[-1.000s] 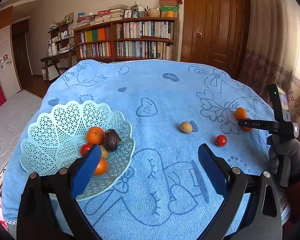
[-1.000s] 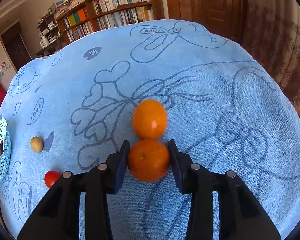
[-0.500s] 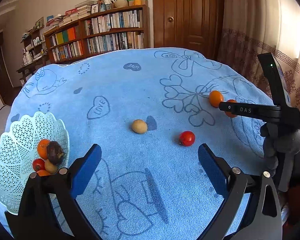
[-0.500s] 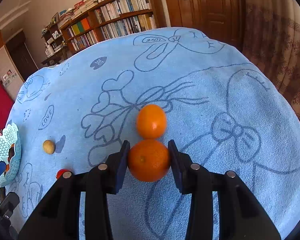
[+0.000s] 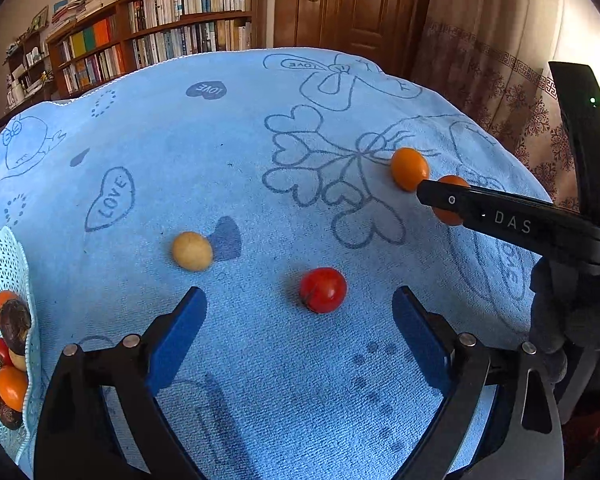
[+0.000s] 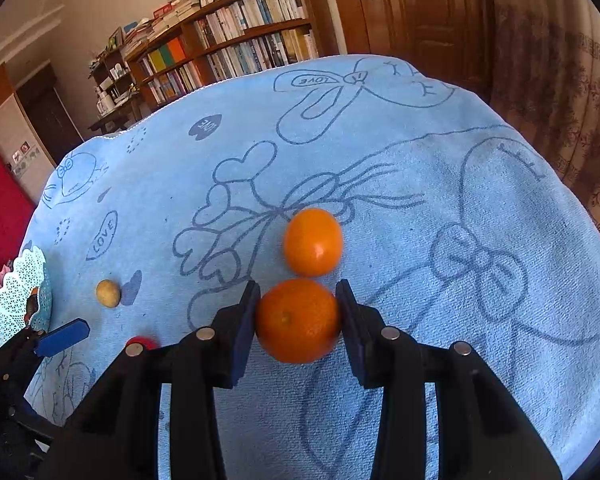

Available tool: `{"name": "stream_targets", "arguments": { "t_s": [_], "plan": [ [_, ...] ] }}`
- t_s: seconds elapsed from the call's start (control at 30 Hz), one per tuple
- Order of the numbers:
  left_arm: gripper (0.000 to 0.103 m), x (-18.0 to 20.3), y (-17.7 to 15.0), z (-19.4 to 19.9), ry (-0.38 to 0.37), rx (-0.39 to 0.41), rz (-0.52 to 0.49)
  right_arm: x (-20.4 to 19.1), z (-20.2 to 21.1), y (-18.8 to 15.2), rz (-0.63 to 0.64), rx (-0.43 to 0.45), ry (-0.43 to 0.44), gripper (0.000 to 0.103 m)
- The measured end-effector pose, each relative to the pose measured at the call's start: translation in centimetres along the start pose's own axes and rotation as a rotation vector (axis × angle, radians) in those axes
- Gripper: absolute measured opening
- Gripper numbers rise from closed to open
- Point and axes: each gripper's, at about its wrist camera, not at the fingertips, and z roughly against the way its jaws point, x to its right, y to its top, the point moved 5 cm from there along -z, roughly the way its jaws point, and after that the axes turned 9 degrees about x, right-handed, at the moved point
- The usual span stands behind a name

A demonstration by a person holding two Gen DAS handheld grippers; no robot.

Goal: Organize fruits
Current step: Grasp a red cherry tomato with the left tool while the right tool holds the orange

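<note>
Broadly, a blue towel (image 5: 260,152) printed with hearts and bows covers the whole work surface. At its left edge sits a pale lattice basket (image 5: 4,256), cut off in the left wrist view, with several orange, red and dark fruits inside; the right wrist view shows only its rim (image 6: 20,304). The left gripper (image 5: 300,312) hangs spread wide and empty, a red fruit (image 5: 323,290) lying just ahead between its fingers, a yellowish fruit (image 5: 192,251) nearby. The right gripper (image 6: 298,320) clamps a held orange (image 6: 298,320), just beside a second orange (image 6: 313,241) on the towel. That red fruit (image 6: 146,343) is mostly hidden in the right view.
</note>
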Motion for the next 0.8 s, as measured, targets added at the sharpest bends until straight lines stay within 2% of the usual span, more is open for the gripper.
{"name": "stream_targets", "arguments": {
  "t_s": [0.03,0.27,0.37,0.43,0.67,0.8],
  "plan": [
    [0.082,0.1,0.0,-0.4,-0.001,-0.009,0.000,0.0,0.0,0.0,0.000,0.000,0.002,0.040],
    [0.057,1.0,-0.3,-2.1,-0.033,-0.051,-0.007,-0.2,0.4,0.1,-0.002,0.007,0.014,0.040],
    [0.045,1.1,-0.4,-2.3,-0.022,-0.048,-0.017,-0.4,0.6,0.2,-0.001,0.010,0.019,0.040],
    [0.030,0.9,-0.3,-2.4,-0.018,-0.044,-0.010,-0.4,0.7,0.1,0.000,0.010,0.021,0.040],
    [0.028,0.5,-0.5,-1.7,-0.019,-0.030,0.033,-0.7,0.9,0.2,0.002,0.012,0.031,0.040],
    [0.028,0.4,-0.4,-0.4,0.016,0.007,0.012,-0.9,1.1,0.2,-0.009,0.006,0.051,0.040]
  ]
}}
